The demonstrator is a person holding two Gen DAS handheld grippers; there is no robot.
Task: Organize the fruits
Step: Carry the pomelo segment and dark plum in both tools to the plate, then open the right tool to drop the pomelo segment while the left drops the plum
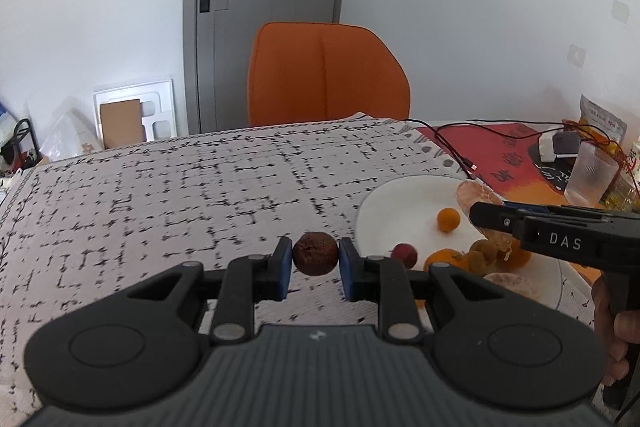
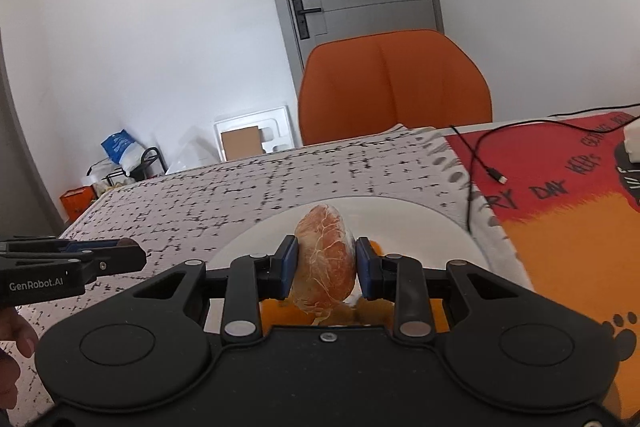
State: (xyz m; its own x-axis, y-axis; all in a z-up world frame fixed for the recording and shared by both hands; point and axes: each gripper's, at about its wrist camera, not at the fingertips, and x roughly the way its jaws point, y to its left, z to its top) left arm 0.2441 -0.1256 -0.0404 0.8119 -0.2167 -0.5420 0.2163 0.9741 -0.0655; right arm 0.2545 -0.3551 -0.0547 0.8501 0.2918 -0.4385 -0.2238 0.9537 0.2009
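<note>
My left gripper [image 1: 315,259] is shut on a small wrinkled brown fruit [image 1: 315,253] and holds it above the patterned tablecloth, left of the white plate [image 1: 400,203]. My right gripper [image 2: 327,265] is shut on a peeled orange [image 2: 326,259] and holds it over the white plate [image 2: 432,227]. In the left wrist view the right gripper comes in from the right over the plate, with the peeled orange [image 1: 472,193] at its tip. The plate holds a small orange [image 1: 448,219], a red fruit [image 1: 404,254], brown wrinkled fruits [image 1: 482,255] and orange pieces.
An orange chair [image 1: 326,75] stands behind the table. A red and orange mat [image 2: 568,195] lies to the right with a black cable [image 2: 480,155]. A clear cup [image 1: 590,175], a white box and a snack bag [image 1: 602,119] stand at the far right.
</note>
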